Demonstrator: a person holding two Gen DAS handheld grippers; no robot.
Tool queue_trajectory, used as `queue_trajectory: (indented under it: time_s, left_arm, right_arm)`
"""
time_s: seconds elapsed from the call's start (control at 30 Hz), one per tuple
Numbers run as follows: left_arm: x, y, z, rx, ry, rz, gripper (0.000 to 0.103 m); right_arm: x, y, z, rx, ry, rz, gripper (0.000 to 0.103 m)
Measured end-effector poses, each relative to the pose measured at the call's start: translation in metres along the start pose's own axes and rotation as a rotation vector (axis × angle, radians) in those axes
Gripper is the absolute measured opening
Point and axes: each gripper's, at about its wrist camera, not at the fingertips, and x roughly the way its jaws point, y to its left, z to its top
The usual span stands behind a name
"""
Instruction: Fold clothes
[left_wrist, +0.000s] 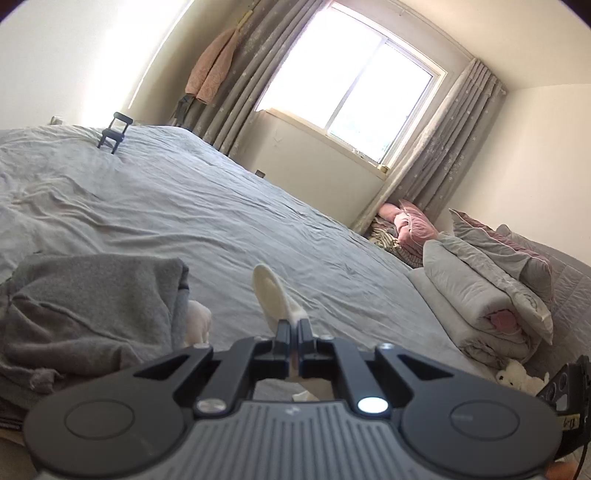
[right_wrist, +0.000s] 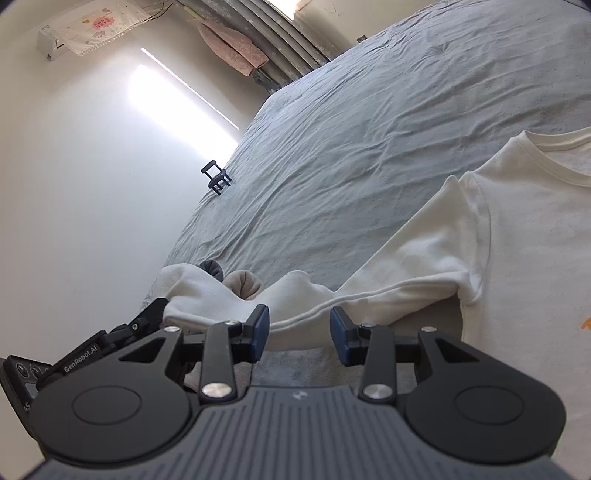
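Cream shirt flat on bed, sleeve stretched sideways. Left gripper jaws pinched on cream cloth fold. Right gripper jaws wide apart, straddling sleeve edge, gripping nothing. Risk: thin cloth slipping out, sleeve bunching, snagging grey garment nearby.

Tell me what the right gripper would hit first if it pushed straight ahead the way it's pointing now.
Most likely the long sleeve of the cream shirt, which crosses just ahead of the open right gripper. Beyond it lies the grey bedsheet; depth is hard to judge.
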Motion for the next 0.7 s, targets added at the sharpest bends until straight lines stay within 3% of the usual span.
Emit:
queue_trajectory:
  time_s: [0.2, 0.47, 0.53, 0.7]
  left_arm:
    - [-0.029, 0.016, 0.016, 0.001, -0.142, 0.034, 0.003]
    - [-0.045, 0.033, 0.021, 0.039, -0.212, 0.118, 0.001]
    - [-0.046, 0.036, 0.021, 0.037, -0.204, 0.143, 0.0]
    - [-0.033, 0.04, 0.019, 0.059, -0.047, 0.231, 0.001]
  right_arm:
    - [-0.003, -0.003, 0.001, -0.07, -0.032, -0.119, 0.041]
    - [0.004, -0.009, 0.005, -0.166, -0.068, -0.229, 0.05]
    - [0.008, -0.011, 0.005, -0.198, -0.067, -0.256, 0.051]
    - [0.02, -0.014, 0.007, -0.262, -0.055, -0.307, 0.051]
